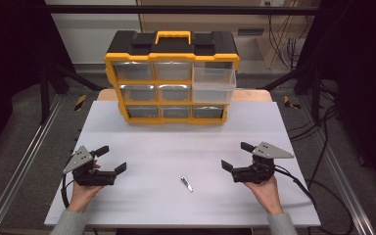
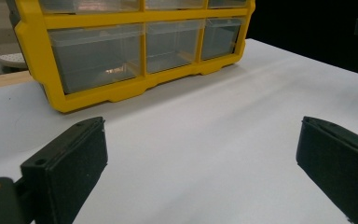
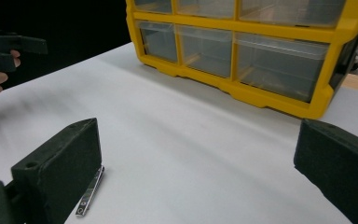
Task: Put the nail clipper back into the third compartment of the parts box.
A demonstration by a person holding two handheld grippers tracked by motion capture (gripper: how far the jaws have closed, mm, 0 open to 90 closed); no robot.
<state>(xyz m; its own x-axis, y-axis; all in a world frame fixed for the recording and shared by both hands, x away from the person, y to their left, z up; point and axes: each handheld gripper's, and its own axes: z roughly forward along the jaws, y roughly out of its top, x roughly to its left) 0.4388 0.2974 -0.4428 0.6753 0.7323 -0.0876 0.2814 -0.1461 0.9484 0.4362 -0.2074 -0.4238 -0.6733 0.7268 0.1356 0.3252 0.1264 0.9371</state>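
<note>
The left gripper (image 1: pixel 111 159) has its two black jaws spread wide with nothing between them, and in the left gripper view the same gripper (image 2: pixel 200 158) shows only bare white table (image 2: pixel 205 140) in its gap. The right gripper (image 1: pixel 236 155) is likewise spread wide and empty; in the right gripper view that gripper (image 3: pixel 196 163) frames bare surface, with the small metal strip (image 3: pixel 90 192) lying flat just beside its left jaw, partly hidden behind it. From the high view the metal strip (image 1: pixel 186 183) lies on the near part of the table (image 1: pixel 176 142), between the two grippers, somewhat nearer the right one, touching neither, and set at a slant. A hand grips each tool from the near edge, the left hand (image 1: pixel 83 188) and the right hand (image 1: pixel 264 188), each in a grey sleeve. At the far side of the table stands a yellow and black drawer organiser (image 1: pixel 171 78) with clear drawers in three rows; its upper right drawer (image 1: pixel 214 81) stands pulled out toward the near side, while the others sit flush. In the right gripper view the left gripper (image 3: pixel 9 49) shows at the far left, held in its hand above the table.
</note>
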